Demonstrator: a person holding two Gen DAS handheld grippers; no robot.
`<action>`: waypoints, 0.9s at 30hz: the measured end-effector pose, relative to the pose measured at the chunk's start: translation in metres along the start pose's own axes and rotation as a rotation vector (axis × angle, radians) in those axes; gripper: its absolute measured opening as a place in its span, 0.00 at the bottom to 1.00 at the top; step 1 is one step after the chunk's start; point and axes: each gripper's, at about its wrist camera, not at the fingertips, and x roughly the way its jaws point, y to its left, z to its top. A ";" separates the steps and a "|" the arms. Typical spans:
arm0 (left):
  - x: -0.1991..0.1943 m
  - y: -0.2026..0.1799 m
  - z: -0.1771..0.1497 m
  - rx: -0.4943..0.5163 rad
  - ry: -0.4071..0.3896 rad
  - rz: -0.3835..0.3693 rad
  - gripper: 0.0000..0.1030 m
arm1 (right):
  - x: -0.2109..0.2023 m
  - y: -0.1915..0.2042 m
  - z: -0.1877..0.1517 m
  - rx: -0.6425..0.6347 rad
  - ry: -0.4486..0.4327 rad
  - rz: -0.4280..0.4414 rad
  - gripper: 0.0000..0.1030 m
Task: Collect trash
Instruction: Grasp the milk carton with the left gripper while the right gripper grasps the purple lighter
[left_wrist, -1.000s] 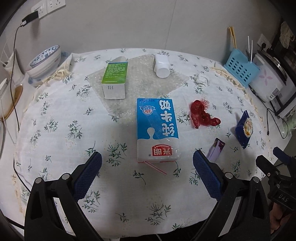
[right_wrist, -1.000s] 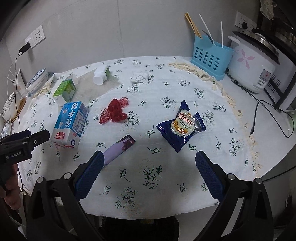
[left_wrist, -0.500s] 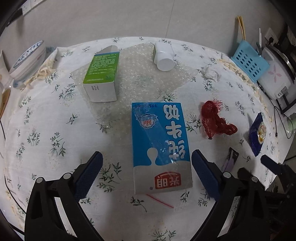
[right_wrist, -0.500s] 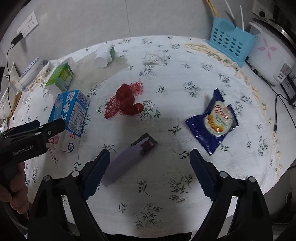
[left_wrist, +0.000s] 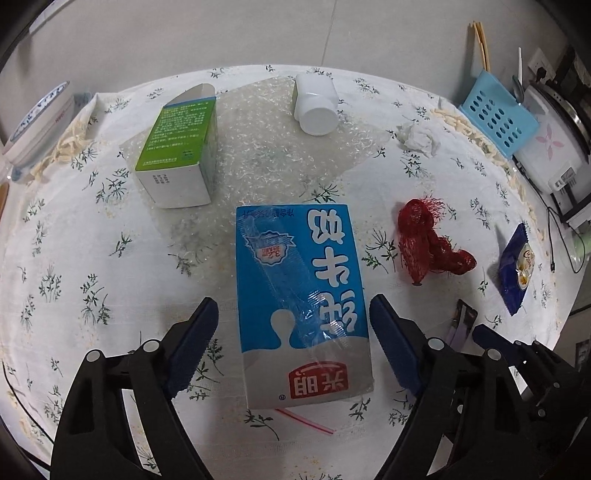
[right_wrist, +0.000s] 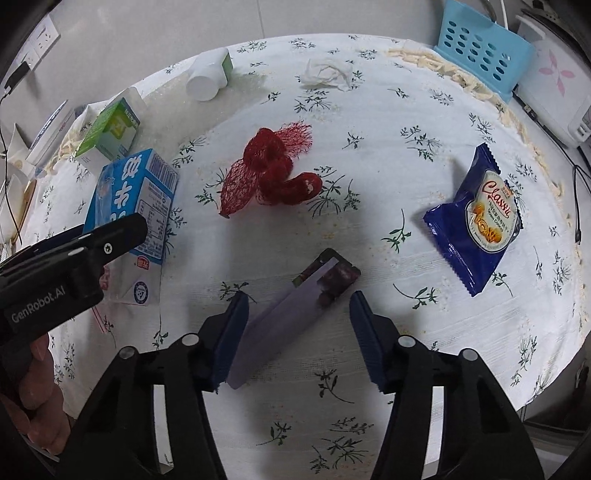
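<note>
Left claw gapes wide astride the blue milk carton lying flat on the table. Right claw gapes wide astride the purple wrapper. Red mesh bag and blue snack packet lie beyond.

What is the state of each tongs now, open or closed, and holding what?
Left tongs: open, astride the blue milk carton, holding nothing.
Right tongs: open, astride the purple wrapper, holding nothing.

"Classic" on blue snack pkt
</note>
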 end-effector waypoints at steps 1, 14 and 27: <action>0.001 0.001 0.000 -0.003 0.004 -0.004 0.74 | 0.000 0.000 0.000 0.002 -0.005 -0.002 0.46; -0.002 -0.002 -0.002 0.013 -0.013 -0.012 0.61 | -0.001 -0.009 -0.001 0.024 -0.015 -0.005 0.23; -0.020 0.010 -0.010 -0.012 -0.036 -0.020 0.61 | -0.003 -0.024 -0.003 0.062 -0.026 0.027 0.13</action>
